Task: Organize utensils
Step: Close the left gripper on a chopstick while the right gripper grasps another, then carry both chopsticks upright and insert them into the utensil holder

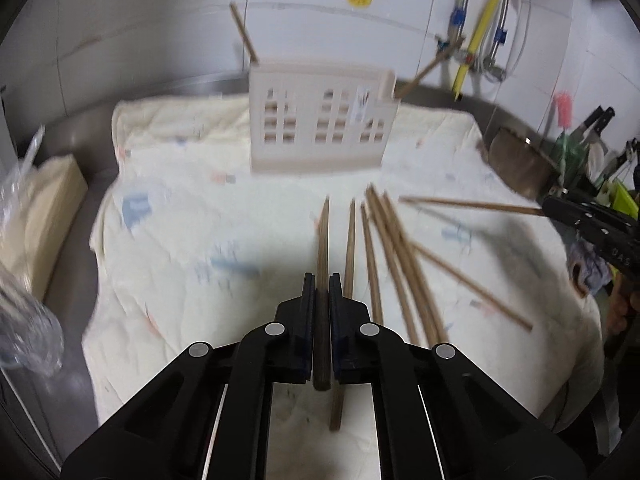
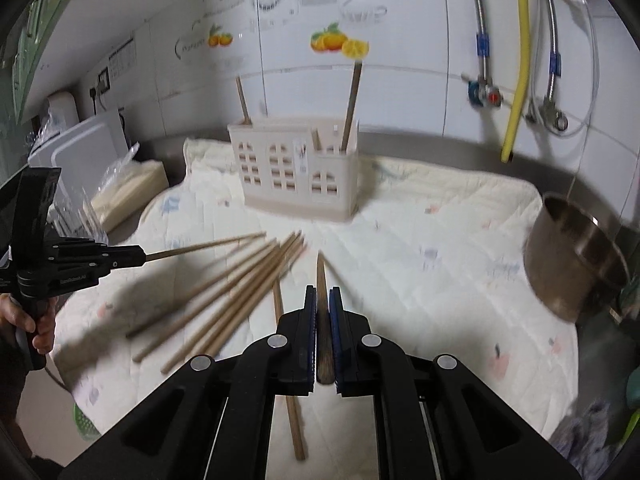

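Both grippers are clamped on wood. The left gripper [image 1: 322,280] is pinching a single chopstick [image 1: 323,236] that runs up the lower middle of its own view, and the right gripper [image 2: 322,292] is pressed together on another chopstick [image 2: 321,276] in just the same way. In the right wrist view the left gripper shows at the left edge of the frame, a hand [image 2: 36,326] wrapped round its handle, its stick jutting toward the centre. The loose chopsticks [image 2: 236,292] lie fanned on a pale quilted cloth [image 2: 420,264] over the table — left of centre in that view, right of centre in the other. Behind them, in the upper middle, a cream utensil holder [image 2: 296,172] with window-shaped cutouts stands upright on the cloth, a few chopsticks already leaning out of its top. A metal pot [image 2: 576,260] sits at the right edge — just off the cloth's corner.
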Tool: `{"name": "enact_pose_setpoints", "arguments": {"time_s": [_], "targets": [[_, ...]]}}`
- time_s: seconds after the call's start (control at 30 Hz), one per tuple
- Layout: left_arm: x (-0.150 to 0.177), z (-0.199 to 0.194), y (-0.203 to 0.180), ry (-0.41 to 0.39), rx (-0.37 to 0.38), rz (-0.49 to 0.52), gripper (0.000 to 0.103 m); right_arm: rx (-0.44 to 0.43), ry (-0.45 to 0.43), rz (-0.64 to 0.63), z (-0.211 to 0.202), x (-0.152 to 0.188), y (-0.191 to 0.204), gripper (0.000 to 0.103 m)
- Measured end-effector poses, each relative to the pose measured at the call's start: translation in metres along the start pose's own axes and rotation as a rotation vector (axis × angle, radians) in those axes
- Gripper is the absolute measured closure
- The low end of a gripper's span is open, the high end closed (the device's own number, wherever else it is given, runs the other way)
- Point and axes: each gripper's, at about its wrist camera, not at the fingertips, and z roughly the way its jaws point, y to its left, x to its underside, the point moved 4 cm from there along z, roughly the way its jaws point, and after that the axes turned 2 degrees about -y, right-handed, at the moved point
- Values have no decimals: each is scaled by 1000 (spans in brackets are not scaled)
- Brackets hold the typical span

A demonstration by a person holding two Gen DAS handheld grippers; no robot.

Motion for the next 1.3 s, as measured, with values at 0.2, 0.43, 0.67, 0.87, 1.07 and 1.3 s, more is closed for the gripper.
{"name": "enact_pose_setpoints", "arguments": {"time_s": [0.2, 0.43, 0.67, 0.87, 1.07, 1.3], "targets": [[-40, -6, -2, -43, 18, 17, 98, -26, -58, 7, 1, -39, -2, 97], [-83, -6, -6, -67, 36, 48, 98, -66, -77, -26, 10, -92, 2, 97], [-126, -28, -8, -120, 47, 77, 98, -96, -117, -61, 1, -148, 3, 97], [-178, -56, -9, -221, 30, 103, 98, -100, -167, -79, -6, -190, 4, 97], [-238, -68, -4, -314, -1, 100, 98, -85, -199, -81, -4, -221, 2, 97], [-282, -51, 16, -378, -73, 52, 98, -48, -196, -80, 19, -240, -5, 97]]}}
